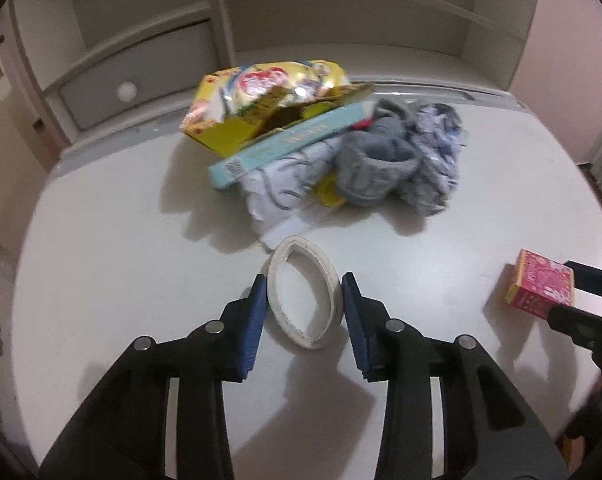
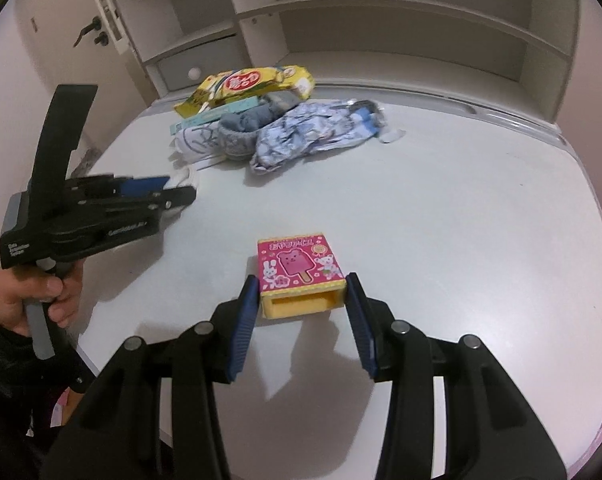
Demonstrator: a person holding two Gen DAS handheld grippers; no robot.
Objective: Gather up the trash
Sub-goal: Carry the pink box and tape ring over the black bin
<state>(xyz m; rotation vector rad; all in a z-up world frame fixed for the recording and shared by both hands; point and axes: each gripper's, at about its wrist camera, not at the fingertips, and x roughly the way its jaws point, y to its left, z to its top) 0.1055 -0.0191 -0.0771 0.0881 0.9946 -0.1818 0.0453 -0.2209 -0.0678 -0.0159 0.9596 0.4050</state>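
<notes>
Left wrist: claw [image 1: 304, 309] squeezing tape ring [image 1: 303, 292].

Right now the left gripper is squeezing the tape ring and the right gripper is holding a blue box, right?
Not quite. The box in the right gripper is pink with a yellow end, not blue; the right wrist view shows it. The left gripper does squeeze the tape ring.
</notes>
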